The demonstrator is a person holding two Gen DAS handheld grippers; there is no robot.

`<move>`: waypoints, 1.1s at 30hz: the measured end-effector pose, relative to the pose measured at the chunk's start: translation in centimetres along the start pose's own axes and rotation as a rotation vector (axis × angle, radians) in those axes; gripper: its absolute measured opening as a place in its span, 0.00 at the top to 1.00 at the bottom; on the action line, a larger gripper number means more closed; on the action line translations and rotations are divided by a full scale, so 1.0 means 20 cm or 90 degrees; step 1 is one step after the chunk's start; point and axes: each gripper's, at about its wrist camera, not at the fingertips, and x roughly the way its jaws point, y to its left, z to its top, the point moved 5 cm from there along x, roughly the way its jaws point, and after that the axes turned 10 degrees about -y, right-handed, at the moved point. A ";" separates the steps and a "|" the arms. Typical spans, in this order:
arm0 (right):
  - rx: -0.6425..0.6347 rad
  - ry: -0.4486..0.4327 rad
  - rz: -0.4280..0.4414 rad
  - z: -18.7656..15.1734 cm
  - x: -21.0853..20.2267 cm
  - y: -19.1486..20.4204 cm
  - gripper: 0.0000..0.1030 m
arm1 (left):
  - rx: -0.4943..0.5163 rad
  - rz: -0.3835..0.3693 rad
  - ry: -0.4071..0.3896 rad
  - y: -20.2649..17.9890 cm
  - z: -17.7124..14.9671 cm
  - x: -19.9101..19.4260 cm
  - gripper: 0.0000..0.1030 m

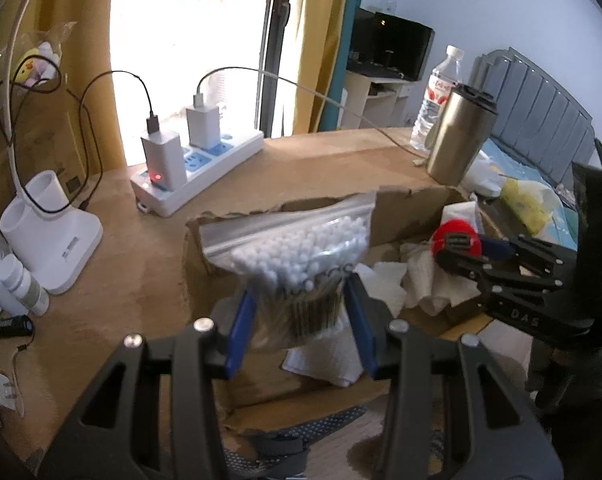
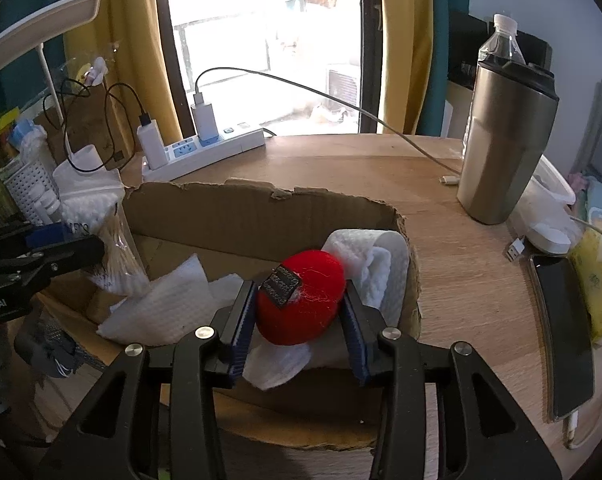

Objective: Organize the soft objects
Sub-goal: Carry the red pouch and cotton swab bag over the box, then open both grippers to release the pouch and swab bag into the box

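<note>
Bag of cotton swabs (image 1: pixel 297 264): pinched upright in left gripper (image 1: pixel 301 320), over left end of cardboard box (image 2: pixel 261 208). Red soft ball (image 2: pixel 301 300): pinched in right gripper (image 2: pixel 299 316), over white paper towels (image 2: pixel 169 304) inside the box

A wooden table (image 2: pixel 441 264) is seen bearing a cardboard box (image 2: pixel 237 208) near, a power strip (image 2: pixel 205 152) far, a steel tumbler (image 2: pixel 505 144) right, and a lamp base (image 1: pixel 49 236) left.

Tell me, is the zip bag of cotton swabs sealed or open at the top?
Sealed, it seems: the bag of cotton swabs, held in the left gripper, shows its zip strip flat and closed across the top.
</note>
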 end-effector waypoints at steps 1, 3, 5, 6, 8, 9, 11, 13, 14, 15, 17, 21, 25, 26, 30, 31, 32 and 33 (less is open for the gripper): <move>0.001 -0.001 0.001 0.00 0.00 0.00 0.57 | -0.003 0.001 0.001 0.01 0.00 0.00 0.55; 0.004 -0.006 0.002 0.01 -0.02 0.00 0.53 | -0.007 0.004 0.003 0.02 0.00 0.00 0.55; 0.006 -0.012 0.001 0.02 -0.03 0.00 0.46 | -0.015 0.005 0.007 0.02 0.00 0.00 0.55; 0.008 -0.016 0.000 0.02 -0.04 0.00 0.44 | -0.019 0.004 0.008 0.03 0.00 0.00 0.52; 0.010 -0.020 -0.001 0.03 -0.06 0.00 0.43 | -0.027 0.006 0.006 0.04 0.01 -0.01 0.48; 0.011 -0.022 -0.001 0.03 -0.06 0.00 0.43 | -0.029 0.006 0.001 0.04 0.01 -0.02 0.47; 0.011 -0.025 -0.002 0.03 -0.08 0.01 0.43 | -0.028 0.009 -0.006 0.04 0.03 -0.04 0.44; 0.010 -0.029 -0.002 0.03 -0.10 0.01 0.43 | -0.028 0.010 -0.012 0.04 0.03 -0.06 0.35; 0.010 -0.031 -0.002 0.04 -0.11 0.01 0.43 | -0.029 0.010 -0.016 0.04 0.04 -0.07 0.34; 0.010 -0.034 -0.003 0.04 -0.12 0.02 0.43 | -0.030 0.009 -0.019 0.04 0.04 -0.08 0.34; 0.009 -0.037 -0.005 0.04 -0.14 0.02 0.43 | -0.031 0.010 -0.024 0.04 0.04 -0.11 0.34; 0.006 -0.046 -0.007 0.04 -0.19 0.04 0.43 | -0.035 0.014 -0.032 0.05 0.04 -0.16 0.34; 0.003 -0.053 -0.009 0.03 -0.24 0.06 0.43 | -0.037 0.017 -0.041 0.06 0.03 -0.21 0.33; 0.002 -0.054 -0.010 0.03 -0.25 0.07 0.43 | -0.037 0.017 -0.044 0.06 0.02 -0.23 0.33; -0.001 -0.060 -0.012 0.03 -0.29 0.08 0.43 | -0.037 0.018 -0.052 0.06 0.01 -0.28 0.33; -0.002 -0.061 -0.013 0.02 -0.30 0.09 0.43 | -0.037 0.017 -0.054 0.06 0.00 -0.29 0.33; -0.002 -0.062 -0.013 0.02 -0.31 0.09 0.43 | -0.038 0.018 -0.057 0.06 0.00 -0.31 0.33; -0.003 -0.063 -0.014 0.01 -0.33 0.10 0.43 | -0.039 0.018 -0.059 0.06 -0.01 -0.32 0.33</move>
